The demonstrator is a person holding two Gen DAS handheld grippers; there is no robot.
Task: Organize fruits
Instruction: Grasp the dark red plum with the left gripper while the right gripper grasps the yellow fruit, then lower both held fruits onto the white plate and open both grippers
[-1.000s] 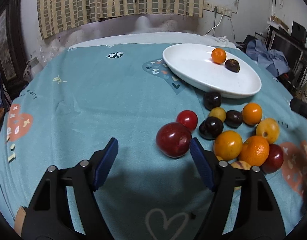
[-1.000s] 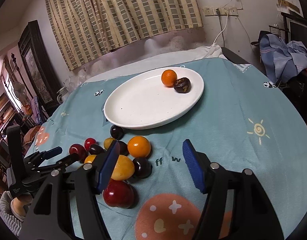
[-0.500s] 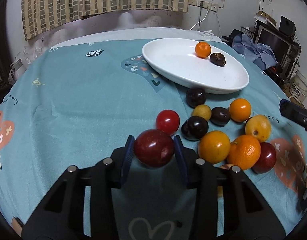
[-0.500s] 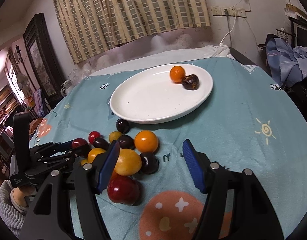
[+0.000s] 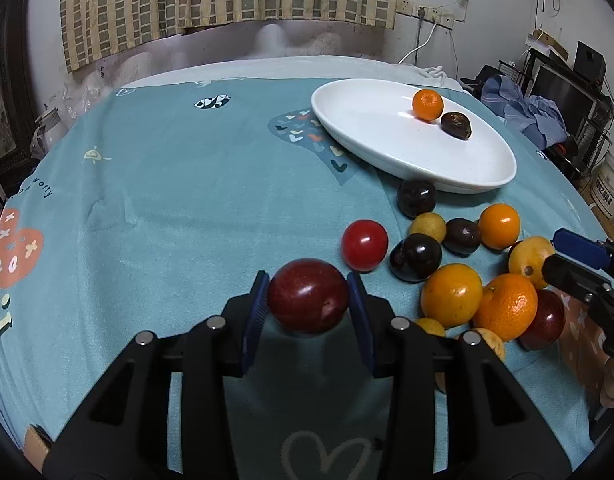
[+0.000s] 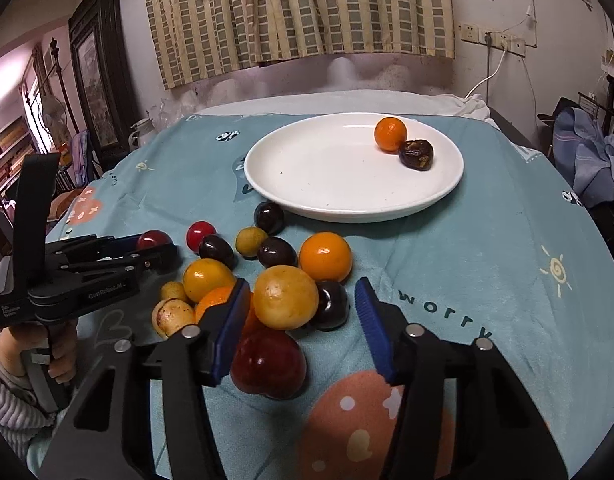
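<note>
Currently the left gripper (image 5: 309, 304) clamps the dark red plum (image 5: 308, 295); the right gripper (image 6: 299, 320), closing around the yellow fruit (image 6: 285, 296) without contact, may scatter neighbouring fruit.

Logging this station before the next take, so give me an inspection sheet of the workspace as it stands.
Surface: teal printed tablecloth, wrinkled in places.
Job's things: white plate holding a small orange and a dark fruit; loose pile of fruit on the cloth in front of the plate.
Clutter: nothing seen on the cloth besides fruit.
Grippers: left hand-held gripper shut on a dark red plum; right hand-held gripper open, jaws just closing, with a yellow fruit between them, not yet pinched.
Cables: white cord hanging from a wall socket.
Surroundings: checked curtain, heaped blue clothing, dark framed picture.
</note>
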